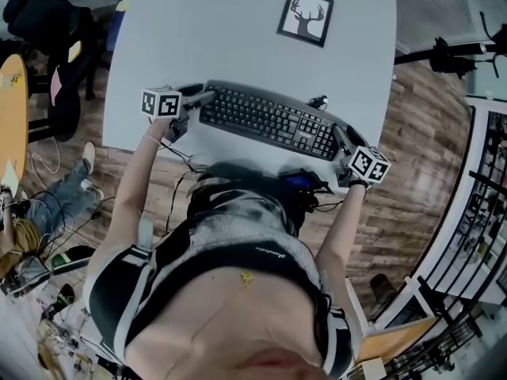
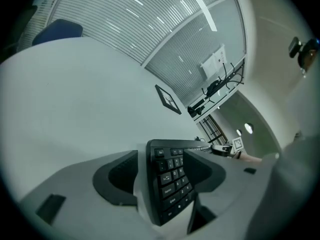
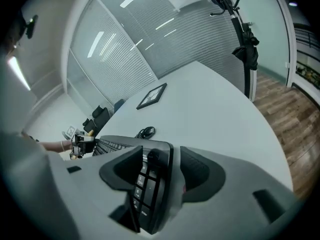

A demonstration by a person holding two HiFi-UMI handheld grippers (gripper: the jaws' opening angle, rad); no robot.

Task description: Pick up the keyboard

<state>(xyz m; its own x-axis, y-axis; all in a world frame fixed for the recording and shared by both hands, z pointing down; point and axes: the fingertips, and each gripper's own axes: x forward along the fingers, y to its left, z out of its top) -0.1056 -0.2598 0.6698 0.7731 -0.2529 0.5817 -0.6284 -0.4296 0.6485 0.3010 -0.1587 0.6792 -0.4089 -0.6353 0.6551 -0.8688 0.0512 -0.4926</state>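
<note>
A black keyboard lies flat near the front edge of the white table. My left gripper is at its left end and my right gripper at its right end. In the left gripper view the keyboard's end stands between the wide jaws of the left gripper, with a gap of table showing beside one pad. In the right gripper view the other end sits between the spread jaws of the right gripper; the pads do not press on it.
A framed deer picture lies at the table's far side. A small coiled cable sits just behind the keyboard's right part. My torso is close to the table's front edge. Chairs and clutter stand on the wooden floor at left, a railing at right.
</note>
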